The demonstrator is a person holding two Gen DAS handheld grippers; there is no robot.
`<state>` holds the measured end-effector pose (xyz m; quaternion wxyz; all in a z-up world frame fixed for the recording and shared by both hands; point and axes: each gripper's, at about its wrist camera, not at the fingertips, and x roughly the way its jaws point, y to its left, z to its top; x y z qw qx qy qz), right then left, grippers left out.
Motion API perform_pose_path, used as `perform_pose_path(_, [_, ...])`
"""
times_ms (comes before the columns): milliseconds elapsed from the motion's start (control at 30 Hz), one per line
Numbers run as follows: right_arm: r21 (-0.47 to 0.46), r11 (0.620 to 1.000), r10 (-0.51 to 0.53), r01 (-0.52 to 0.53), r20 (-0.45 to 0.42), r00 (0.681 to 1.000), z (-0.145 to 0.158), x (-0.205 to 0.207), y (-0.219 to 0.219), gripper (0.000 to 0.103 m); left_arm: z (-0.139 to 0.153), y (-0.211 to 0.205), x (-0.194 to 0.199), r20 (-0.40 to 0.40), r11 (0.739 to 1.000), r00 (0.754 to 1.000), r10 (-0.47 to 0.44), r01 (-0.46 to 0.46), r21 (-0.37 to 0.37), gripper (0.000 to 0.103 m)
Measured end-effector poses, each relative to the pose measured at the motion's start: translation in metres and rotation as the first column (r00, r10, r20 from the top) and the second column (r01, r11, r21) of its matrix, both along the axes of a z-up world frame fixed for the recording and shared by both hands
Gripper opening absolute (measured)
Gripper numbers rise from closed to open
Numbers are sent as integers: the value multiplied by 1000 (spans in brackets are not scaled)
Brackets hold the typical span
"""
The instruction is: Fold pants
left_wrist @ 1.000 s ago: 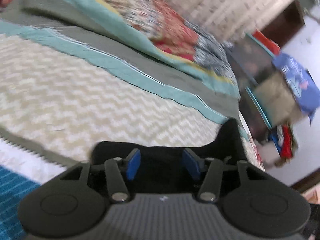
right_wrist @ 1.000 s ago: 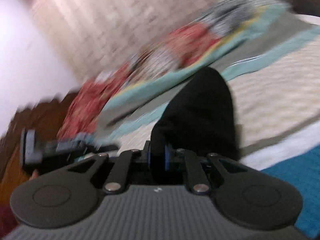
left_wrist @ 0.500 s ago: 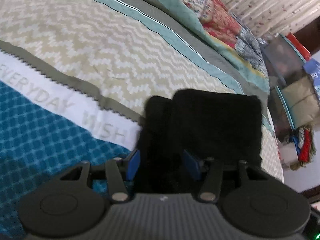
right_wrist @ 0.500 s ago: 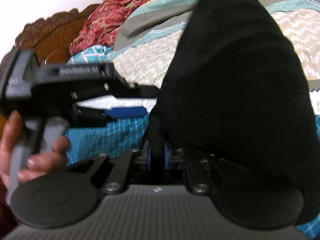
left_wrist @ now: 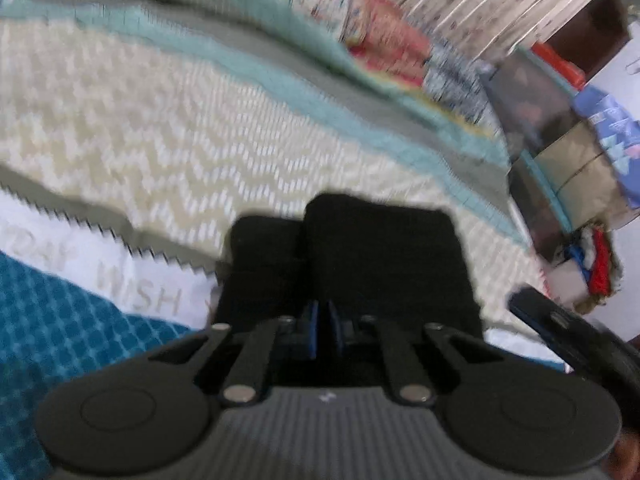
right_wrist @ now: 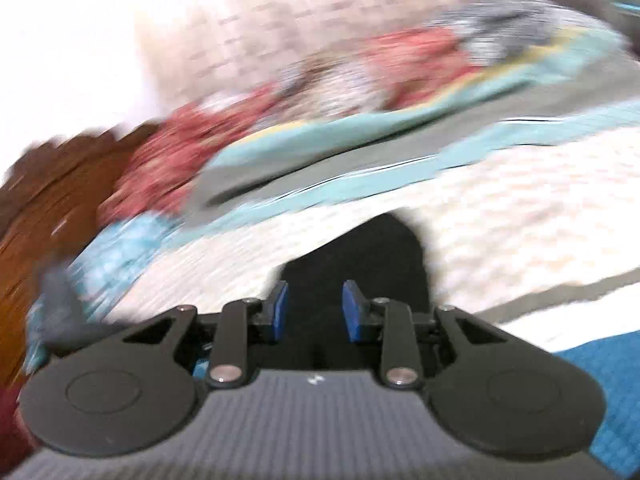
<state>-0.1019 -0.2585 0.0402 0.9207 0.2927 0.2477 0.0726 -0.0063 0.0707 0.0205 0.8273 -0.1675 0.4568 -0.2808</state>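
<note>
The black pants lie folded in a compact bundle on the bed, just ahead of my left gripper. Its blue pads are nearly together, apparently on the near edge of the pants. In the right wrist view the pants show as a dark mound ahead of my right gripper, whose blue pads stand apart with nothing between them. The right gripper's body shows at the right edge of the left wrist view. Both views are motion-blurred.
The bedspread has beige zigzag, teal and grey bands and a blue checked part. A red patterned quilt lies at the back. A wooden headboard is at left. Stacked boxes and clothes stand beside the bed.
My right gripper has let go of the pants and opened. My left gripper has closed from open. The pants have dropped from a raised fold to a low bundle.
</note>
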Motion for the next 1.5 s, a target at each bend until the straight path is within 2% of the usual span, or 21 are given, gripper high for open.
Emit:
perform_pose_path(100, [45, 997, -57, 58, -29, 998, -8, 19, -17, 32, 24, 16, -14, 83, 1000, 996, 22, -24, 18, 6])
perform_pose_path(200, [24, 1000, -6, 7, -39, 999, -18, 42, 2, 33, 25, 24, -14, 99, 994, 994, 50, -59, 93, 6])
perform_pose_path(267, [-9, 999, 45, -46, -81, 996, -34, 59, 21, 35, 10, 31, -7, 60, 986, 994, 91, -98, 132, 6])
perform_pose_path(367, [-220, 973, 34, -65, -141, 989, -57, 71, 49, 39, -34, 30, 11, -41, 971, 994, 102, -91, 219, 3])
perform_pose_path(400, [-224, 973, 15, -47, -145, 989, -63, 70, 48, 40, -49, 26, 15, -68, 954, 991, 119, -95, 284, 3])
perform_pose_path(433, [-212, 977, 7, -36, -138, 990, -64, 67, 44, 40, -58, 24, 13, -53, 951, 992, 116, -95, 295, 3])
perform_pose_path(500, [-194, 979, 26, -56, -154, 988, -57, 67, 35, 40, -52, 21, 8, -12, 947, 994, 106, -97, 308, 3])
perform_pose_path(600, [-154, 988, 13, -31, -118, 993, -38, 50, 23, 43, -30, 27, 1, 5, 966, 997, 79, -78, 247, 3])
perform_pose_path(700, [-103, 994, 17, -22, -49, 999, -26, 21, 20, 43, -3, 37, -11, 66, 972, 992, 111, -122, 200, 5])
perform_pose_path(800, [-167, 983, 72, -70, 6, 997, -16, -6, 37, 42, 23, 40, -17, 103, 984, 987, 125, -136, 111, 5])
perform_pose_path(867, [-196, 976, 97, -91, 18, 995, -16, -20, 49, 42, 36, 27, -23, 141, 991, 987, 80, -94, 94, 5])
perform_pose_path(967, [-143, 984, 104, -106, -21, 994, -26, -24, 53, 42, 40, -1, -34, 175, 992, 984, -16, -7, 129, 5])
perform_pose_path(1067, [-123, 985, 111, -121, -84, 990, -41, -19, 57, 42, 26, -26, -39, 161, 972, 984, -77, 38, 230, 7])
perform_pose_path(1133, [-75, 990, 107, -118, -141, 984, -50, -12, 54, 42, 11, -33, -41, 113, 954, 990, -80, 43, 295, 7])
perform_pose_path(1233, [28, 994, 106, -103, -168, 980, -61, -7, 46, 41, -3, -37, -41, 84, 939, 993, -77, 44, 342, 7])
perform_pose_path(1500, [98, 991, 107, -91, -167, 980, -46, -20, 43, 42, 1, -34, -46, 98, 924, 993, -67, 25, 380, 7])
